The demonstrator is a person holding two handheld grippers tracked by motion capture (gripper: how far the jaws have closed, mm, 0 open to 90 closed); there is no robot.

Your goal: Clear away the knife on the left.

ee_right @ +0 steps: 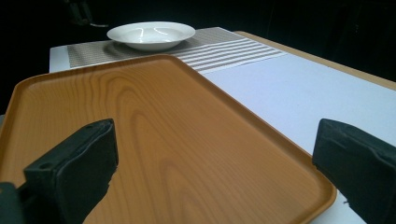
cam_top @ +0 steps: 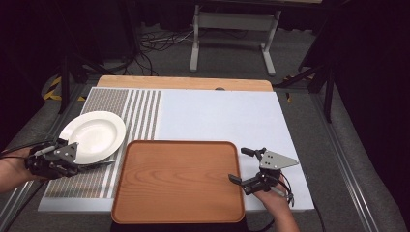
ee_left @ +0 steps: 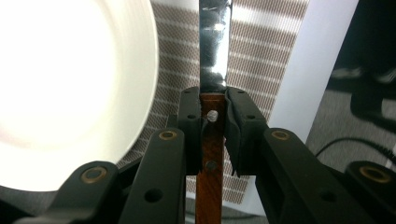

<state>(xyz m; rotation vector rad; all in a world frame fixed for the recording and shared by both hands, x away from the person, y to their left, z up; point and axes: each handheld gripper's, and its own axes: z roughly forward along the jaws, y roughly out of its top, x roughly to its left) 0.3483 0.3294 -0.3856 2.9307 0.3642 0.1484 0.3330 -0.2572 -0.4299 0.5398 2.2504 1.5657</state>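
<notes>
My left gripper [ee_left: 214,119] is shut on the brown wooden handle of a table knife [ee_left: 212,140]. Its steel blade [ee_left: 215,42] points away from me over the striped placemat [ee_left: 261,60]. In the high view this gripper [cam_top: 79,166] hovers at the table's left edge, just in front of the white plate [cam_top: 94,136], with the knife [cam_top: 99,165] sticking out to the right. My right gripper [cam_top: 240,165] stands open beside the right rim of the wooden tray [cam_top: 179,181], with nothing between its fingers. In the right gripper view its jaws [ee_right: 217,154] frame the tray [ee_right: 154,130].
The white plate [ee_right: 150,35] rests on the woven placemat [cam_top: 140,108] at the table's left. A white sheet [cam_top: 222,118] covers the rest of the tabletop. Behind the table are a white metal stand [cam_top: 232,29] and loose cables on the floor [cam_top: 154,46].
</notes>
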